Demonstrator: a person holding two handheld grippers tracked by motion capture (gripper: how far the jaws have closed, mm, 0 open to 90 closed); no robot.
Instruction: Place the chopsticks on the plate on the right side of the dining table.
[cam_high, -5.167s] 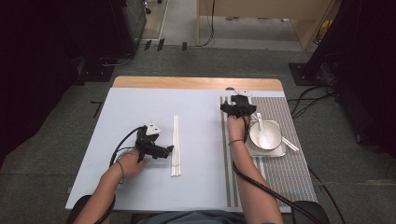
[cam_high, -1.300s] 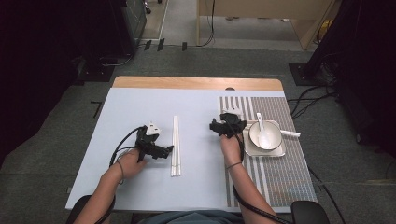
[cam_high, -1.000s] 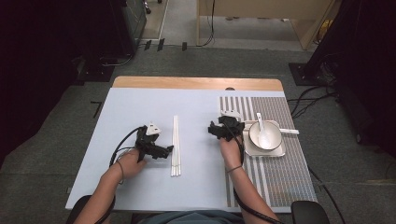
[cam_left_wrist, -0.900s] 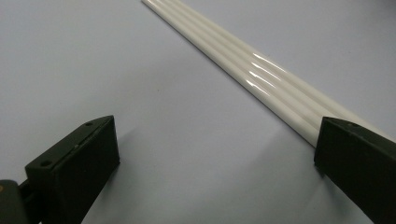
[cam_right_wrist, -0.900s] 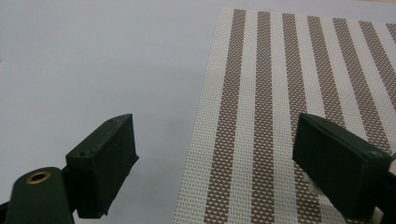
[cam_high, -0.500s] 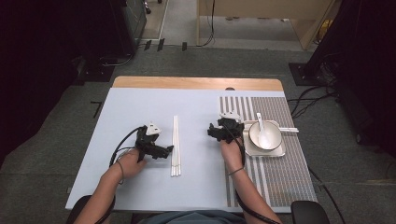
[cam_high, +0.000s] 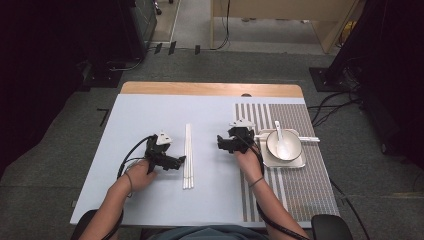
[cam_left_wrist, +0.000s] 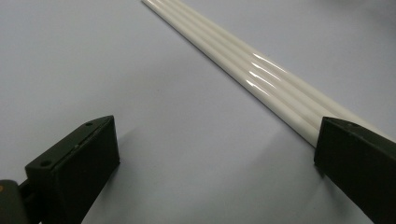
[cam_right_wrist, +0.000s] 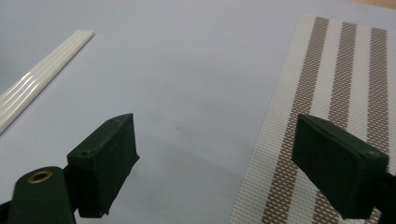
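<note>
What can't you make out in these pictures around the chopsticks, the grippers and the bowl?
- Chopsticks: in the left gripper view, the near ends are hidden behind the right finger; the count is unclear, as they lie packed together.
- Chopsticks in the right gripper view: cut off by the left edge.
- Left gripper: in the high view, too small to tell whether it touches the chopsticks.
- Bowl: in the high view, too small to see what lies under the spoon.

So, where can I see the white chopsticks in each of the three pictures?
High view: the white chopsticks lie lengthwise mid-table, just right of the left claw.
Left gripper view: they run from top centre down to the right jaw.
Right gripper view: they sit at the upper left edge.
Shared landmark: the pale blue table, under the sticks in every view.
</note>
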